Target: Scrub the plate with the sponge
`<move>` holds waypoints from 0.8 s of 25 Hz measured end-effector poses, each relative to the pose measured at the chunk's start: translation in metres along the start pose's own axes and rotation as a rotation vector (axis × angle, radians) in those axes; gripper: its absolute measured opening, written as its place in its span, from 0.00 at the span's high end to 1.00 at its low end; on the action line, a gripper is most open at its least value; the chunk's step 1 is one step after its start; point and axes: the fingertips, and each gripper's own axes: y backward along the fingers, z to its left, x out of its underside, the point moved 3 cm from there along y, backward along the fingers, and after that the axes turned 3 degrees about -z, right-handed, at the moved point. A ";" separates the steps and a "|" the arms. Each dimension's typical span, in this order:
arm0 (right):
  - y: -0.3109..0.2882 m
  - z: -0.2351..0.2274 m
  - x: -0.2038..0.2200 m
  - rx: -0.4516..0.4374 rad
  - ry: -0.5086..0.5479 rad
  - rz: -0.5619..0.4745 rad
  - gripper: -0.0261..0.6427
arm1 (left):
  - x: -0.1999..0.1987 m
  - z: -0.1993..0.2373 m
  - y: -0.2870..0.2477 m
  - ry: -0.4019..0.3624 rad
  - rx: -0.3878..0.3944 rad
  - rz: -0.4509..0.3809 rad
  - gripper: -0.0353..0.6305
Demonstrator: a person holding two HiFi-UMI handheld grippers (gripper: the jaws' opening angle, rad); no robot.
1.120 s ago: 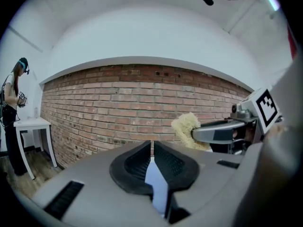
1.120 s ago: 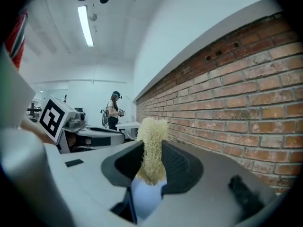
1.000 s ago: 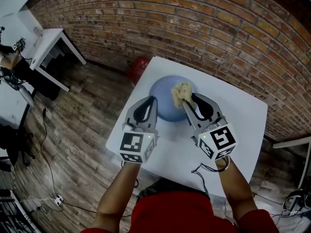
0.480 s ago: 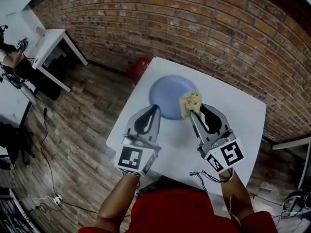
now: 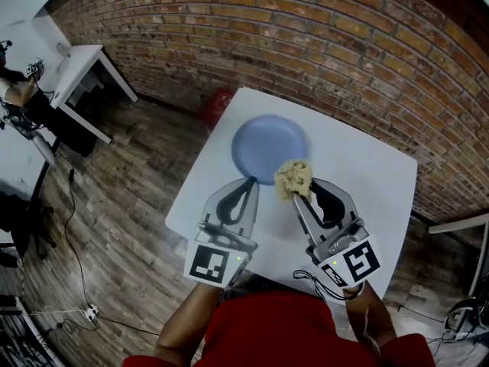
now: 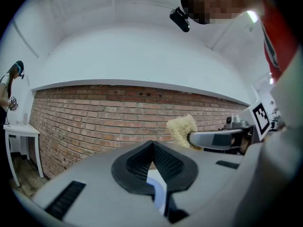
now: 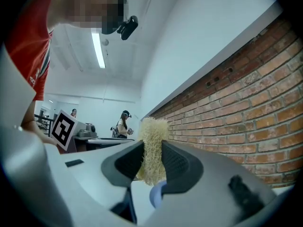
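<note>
Right gripper (image 5: 296, 193) is clamped on the sponge (image 5: 294, 177). Its jaws are barely apart, pads squeezing the yellow fluff from 2 sides, w/ most of it sticking out past the tips. Left gripper (image 5: 251, 180) has just been closing & is fully shut, pads together w/ nothing between them. Both point roughly level, away from the person.

The blue plate (image 5: 266, 145) lies flat on the white table (image 5: 367, 176), toward its far-left part, just beyond both tips. In the head view the sponge hangs at the plate's near-right rim; can't tell if it touches. The left gripper's tip is just beside the near rim, not on it.

Step in hand, prob.: a gap in the scrubbing. The sponge is gripped & ready but off the plate's face, and nothing steadies the plate.

Next move calls for carrying the sponge forward over the middle of the plate. It then has to tip down till the fluff presses on the surface, then rub in strokes or circles. The plate is loose on a smooth top, so it may slide. The left gripper would need to open & pinch the rim, or press on it while shut.
</note>
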 end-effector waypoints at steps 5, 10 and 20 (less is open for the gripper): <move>0.003 0.009 -0.002 -0.022 -0.002 -0.010 0.78 | -0.002 -0.007 0.003 0.003 -0.001 -0.003 0.93; 0.003 0.009 -0.003 -0.030 -0.008 -0.020 0.78 | -0.003 -0.010 0.002 0.004 -0.004 0.000 0.93; 0.001 0.000 0.001 -0.026 -0.024 -0.012 0.78 | 0.004 -0.011 -0.001 0.008 -0.008 0.031 0.93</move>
